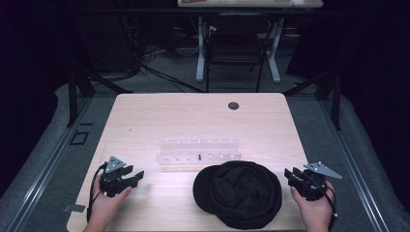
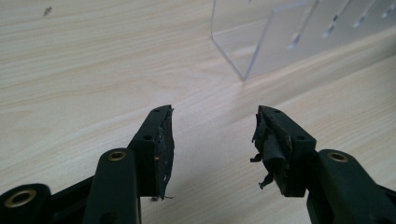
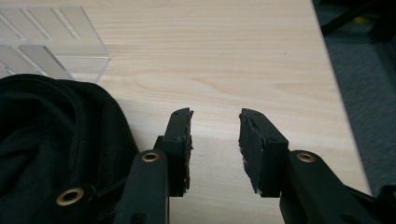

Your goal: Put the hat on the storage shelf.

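A black cap (image 1: 238, 193) lies crown-down near the table's front edge, right of centre; its dark folds also show at the left of the right gripper view (image 3: 51, 140). Behind it stands a clear acrylic rack (image 1: 198, 152) with small pegs, whose corner appears in the left gripper view (image 2: 280, 37) and in the right gripper view (image 3: 51, 51). My left gripper (image 1: 137, 176) rests at the front left, open and empty (image 2: 212, 140). My right gripper (image 1: 288, 175) sits just right of the cap, open with nothing between its jaws (image 3: 215, 140).
The wooden table (image 1: 159, 116) has a round grommet hole (image 1: 233, 105) at the back. Its right edge (image 3: 338, 102) runs close beside my right gripper. Behind the table stand a chair (image 1: 235, 48) and another desk on grey carpet.
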`<state>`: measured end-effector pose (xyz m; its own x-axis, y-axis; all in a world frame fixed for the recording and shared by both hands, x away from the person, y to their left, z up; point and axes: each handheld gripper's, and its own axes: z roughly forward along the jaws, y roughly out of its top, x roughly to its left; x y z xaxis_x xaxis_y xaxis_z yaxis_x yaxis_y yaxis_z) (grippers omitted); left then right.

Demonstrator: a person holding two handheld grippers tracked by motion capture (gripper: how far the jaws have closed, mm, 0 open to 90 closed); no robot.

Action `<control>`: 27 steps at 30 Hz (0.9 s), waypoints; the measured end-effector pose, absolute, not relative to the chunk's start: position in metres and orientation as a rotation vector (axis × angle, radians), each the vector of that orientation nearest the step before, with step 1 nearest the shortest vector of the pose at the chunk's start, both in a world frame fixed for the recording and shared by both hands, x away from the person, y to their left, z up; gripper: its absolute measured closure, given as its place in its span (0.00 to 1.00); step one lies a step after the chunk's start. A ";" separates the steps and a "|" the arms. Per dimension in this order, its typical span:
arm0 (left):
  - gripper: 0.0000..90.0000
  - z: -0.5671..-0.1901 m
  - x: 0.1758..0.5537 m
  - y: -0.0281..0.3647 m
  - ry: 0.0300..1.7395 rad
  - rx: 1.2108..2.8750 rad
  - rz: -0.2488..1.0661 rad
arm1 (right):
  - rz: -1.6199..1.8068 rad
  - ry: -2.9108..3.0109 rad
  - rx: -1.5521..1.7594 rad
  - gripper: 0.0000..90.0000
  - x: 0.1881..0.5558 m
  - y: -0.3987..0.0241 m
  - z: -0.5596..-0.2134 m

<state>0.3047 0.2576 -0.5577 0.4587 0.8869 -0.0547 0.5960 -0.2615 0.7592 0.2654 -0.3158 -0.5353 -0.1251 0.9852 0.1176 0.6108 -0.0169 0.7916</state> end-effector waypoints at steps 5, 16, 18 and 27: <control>0.50 -0.557 0.305 0.251 1.209 2.003 0.526 | 0.978 1.796 1.671 0.73 0.266 -0.317 -0.533; 0.54 -0.551 0.303 0.251 1.188 1.978 0.550 | 1.042 1.902 1.711 0.79 0.266 -0.310 -0.506; 0.55 -0.551 0.305 0.251 1.189 1.992 0.542 | 1.005 1.924 1.706 0.79 0.266 -0.308 -0.500; 0.54 -0.554 0.307 0.249 1.214 2.017 0.541 | 0.946 2.015 1.868 0.79 0.276 -0.314 -0.482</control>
